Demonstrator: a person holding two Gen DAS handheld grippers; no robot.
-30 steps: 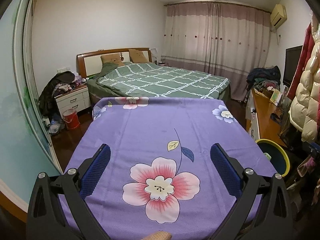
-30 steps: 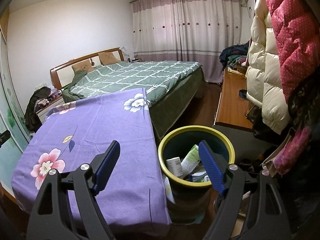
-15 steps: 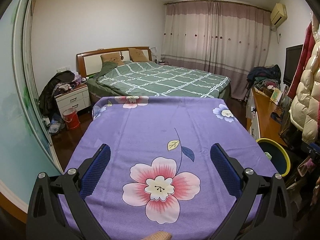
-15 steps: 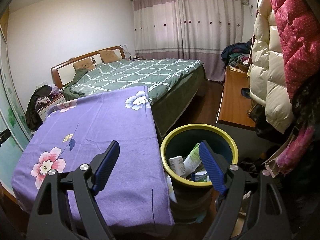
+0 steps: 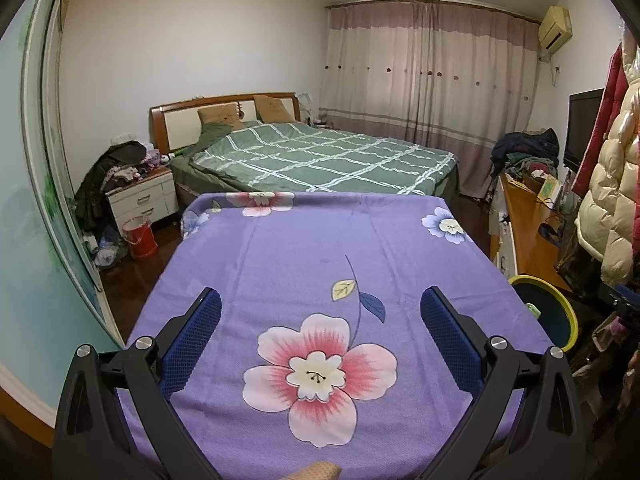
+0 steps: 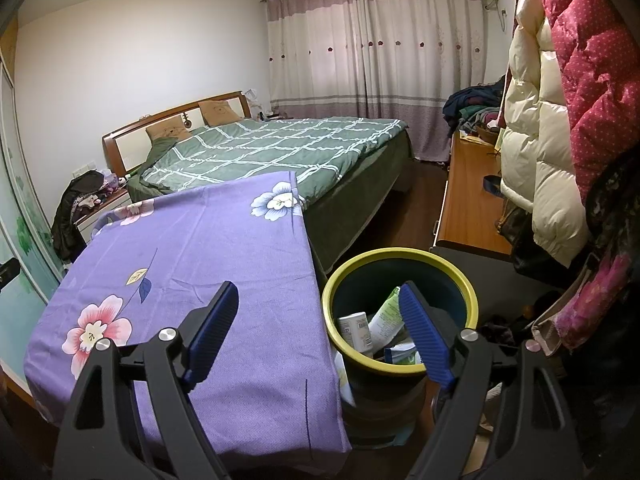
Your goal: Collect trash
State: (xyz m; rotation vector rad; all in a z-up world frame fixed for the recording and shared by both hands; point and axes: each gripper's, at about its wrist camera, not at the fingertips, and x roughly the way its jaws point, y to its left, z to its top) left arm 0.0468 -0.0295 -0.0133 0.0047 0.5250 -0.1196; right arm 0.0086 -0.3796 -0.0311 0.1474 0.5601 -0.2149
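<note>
Since a second ago almost nothing has moved: in the right wrist view the bin sits a touch farther right & up in frame, the left wrist view is unchanged. I see my right gripper (image 6: 316, 304) w/ jaws spread wide, nothing between the blue pads; one pad hangs over the purple floral cloth (image 6: 192, 256), the other over the mouth of the yellow-rimmed bin (image 6: 400, 258). The bin stands on the floor just beside the cloth's right edge, below & ahead of the gripper. Inside it: a white bottle (image 6: 354, 330), a white-green tube (image 6: 386, 314) leaning on the far pad's side, plus another packet lower down. My left gripper (image 5: 320, 322) is also spread, empty, over the cloth's big pink flower (image 5: 320, 376); the bin shows at that view's right edge, well apart. A green checked bed (image 6: 280, 148) lies beyond.
</note>
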